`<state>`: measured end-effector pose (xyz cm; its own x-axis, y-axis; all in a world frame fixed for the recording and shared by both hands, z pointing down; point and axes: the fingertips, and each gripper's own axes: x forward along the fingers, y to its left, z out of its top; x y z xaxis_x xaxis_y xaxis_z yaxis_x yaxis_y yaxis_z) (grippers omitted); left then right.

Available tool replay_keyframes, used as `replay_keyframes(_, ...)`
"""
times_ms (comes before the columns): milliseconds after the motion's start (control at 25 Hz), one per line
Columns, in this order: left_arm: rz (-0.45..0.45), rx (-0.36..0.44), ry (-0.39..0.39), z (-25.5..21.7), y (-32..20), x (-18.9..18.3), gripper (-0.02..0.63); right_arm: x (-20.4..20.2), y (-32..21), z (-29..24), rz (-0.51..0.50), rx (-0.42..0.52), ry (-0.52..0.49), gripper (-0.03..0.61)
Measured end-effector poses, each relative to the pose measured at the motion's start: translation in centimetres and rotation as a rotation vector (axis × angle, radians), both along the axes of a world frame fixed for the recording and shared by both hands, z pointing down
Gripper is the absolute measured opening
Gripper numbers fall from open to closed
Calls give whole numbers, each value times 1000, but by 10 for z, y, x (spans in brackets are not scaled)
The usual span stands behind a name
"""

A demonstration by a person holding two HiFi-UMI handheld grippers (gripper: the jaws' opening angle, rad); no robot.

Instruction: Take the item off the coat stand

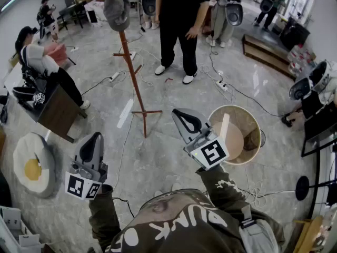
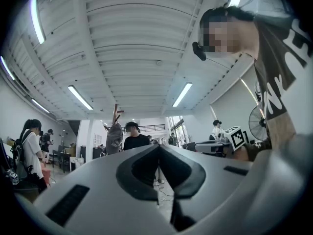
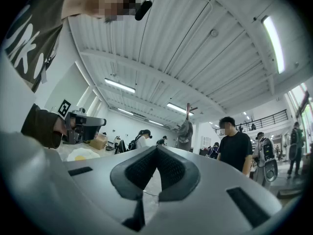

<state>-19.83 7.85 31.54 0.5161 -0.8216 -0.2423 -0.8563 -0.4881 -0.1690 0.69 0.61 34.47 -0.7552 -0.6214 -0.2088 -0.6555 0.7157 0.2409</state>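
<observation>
The coat stand (image 1: 138, 83) stands on the floor (image 1: 158, 157) ahead, with a cap (image 1: 117, 9) on its top. Behind it and to the right stands a person (image 1: 179, 20). Left of the stand, another person (image 1: 39, 62) sits. A cushion (image 1: 32, 165) lies at the near left. The left gripper (image 1: 95, 144) is between cushion and stand. The right gripper (image 1: 185, 121) is right of the stand's foot, with a basket (image 1: 234, 107) just beside it on the right
</observation>
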Motion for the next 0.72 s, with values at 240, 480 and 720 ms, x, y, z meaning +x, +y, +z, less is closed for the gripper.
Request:
replay_keyframes(240, 1, 0, -1, 3, 1, 2, 5, 2, 2, 3, 1, -3, -3, 9)
replay_keyframes(480, -4, -3, -1, 2, 0, 1, 5, 2, -1, 3, 0, -5, -7, 9)
replay_keyframes(720, -9, -7, -1, 3, -4, 1, 5, -1, -6, 1, -18, 4, -14, 11)
